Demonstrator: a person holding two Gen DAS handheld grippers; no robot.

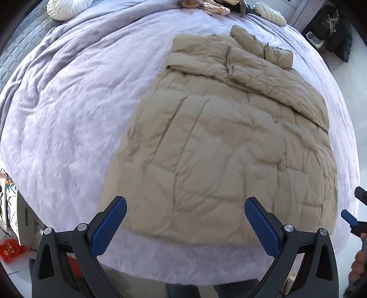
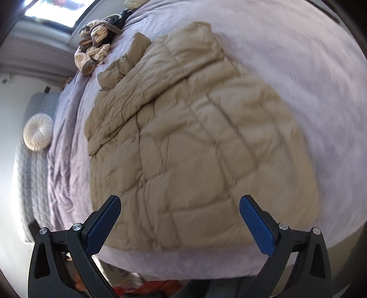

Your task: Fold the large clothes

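A large beige quilted puffer jacket lies spread flat on a lavender bed cover, its sleeves folded across the far part. It also shows in the right wrist view. My left gripper is open and empty, above the jacket's near hem. My right gripper is open and empty, also above the near hem. The right gripper's blue fingertips show at the right edge of the left wrist view.
A round white cushion and a striped bundle of clothes lie at the far end of the bed; both also show in the right wrist view, the cushion and the bundle. The bed's near edge is below the grippers. Red items sit on the floor.
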